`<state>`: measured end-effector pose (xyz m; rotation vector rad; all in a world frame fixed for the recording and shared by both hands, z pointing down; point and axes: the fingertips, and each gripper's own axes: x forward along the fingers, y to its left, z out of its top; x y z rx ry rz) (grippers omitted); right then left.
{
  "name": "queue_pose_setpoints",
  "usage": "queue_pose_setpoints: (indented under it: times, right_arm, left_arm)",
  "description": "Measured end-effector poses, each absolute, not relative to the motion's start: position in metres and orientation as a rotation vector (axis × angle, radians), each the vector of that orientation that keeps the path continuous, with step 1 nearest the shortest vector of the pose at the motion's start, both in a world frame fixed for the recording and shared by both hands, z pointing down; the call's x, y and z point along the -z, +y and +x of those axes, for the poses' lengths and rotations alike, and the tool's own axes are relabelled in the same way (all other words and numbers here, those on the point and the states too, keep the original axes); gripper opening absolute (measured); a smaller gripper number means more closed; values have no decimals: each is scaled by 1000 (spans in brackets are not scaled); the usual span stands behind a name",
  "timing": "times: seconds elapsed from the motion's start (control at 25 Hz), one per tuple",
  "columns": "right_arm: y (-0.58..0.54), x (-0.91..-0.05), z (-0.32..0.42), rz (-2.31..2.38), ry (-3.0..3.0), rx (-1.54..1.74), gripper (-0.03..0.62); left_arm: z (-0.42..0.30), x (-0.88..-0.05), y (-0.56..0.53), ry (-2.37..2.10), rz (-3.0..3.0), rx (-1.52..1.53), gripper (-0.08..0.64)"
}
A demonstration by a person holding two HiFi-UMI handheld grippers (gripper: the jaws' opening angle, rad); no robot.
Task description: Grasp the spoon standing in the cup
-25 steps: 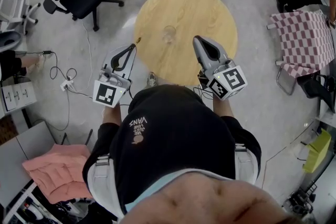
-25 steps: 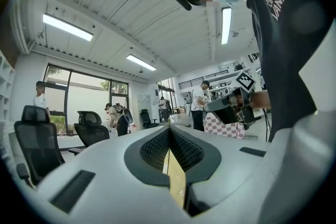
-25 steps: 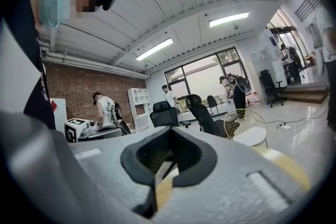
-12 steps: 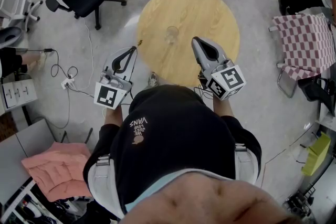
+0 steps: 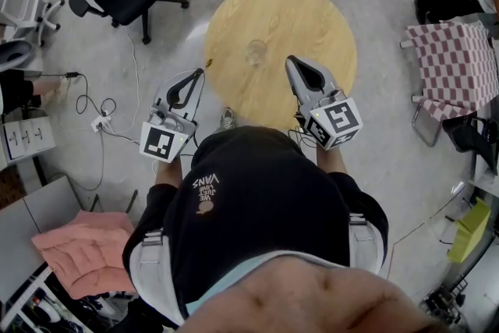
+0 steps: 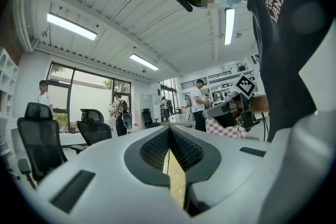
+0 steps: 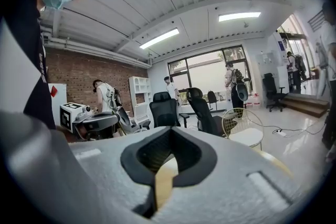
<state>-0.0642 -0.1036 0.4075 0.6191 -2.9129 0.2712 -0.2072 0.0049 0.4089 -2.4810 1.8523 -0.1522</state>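
Head view: cup point(image 5: 255, 51) on table point(image 5: 312, 19) faint, glassy; spoon too small to make out. Torso point(image 5: 257, 199) hides table's near edge. Right edge cuts off checked cloth point(image 5: 456, 58).

Cup point(image 5: 256, 52): clear glass, seen from steeply above, upright. It stands alone on the round pale-wood bench point(image 5: 312, 19), near its middle, slightly left of centre. The rim reads as a faint ring. Spoon in the cup: too small and faint to make out.
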Motion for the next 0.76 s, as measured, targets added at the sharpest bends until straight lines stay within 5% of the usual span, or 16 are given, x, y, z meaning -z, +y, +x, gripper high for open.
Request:
queue_pose_setpoints:
  times: [0.76]
  right_arm:
    - [-104,-408,-66,616,-2906,-260,-3]
  left_arm:
    - [-206,-410,1,1835,-2495,147,11]
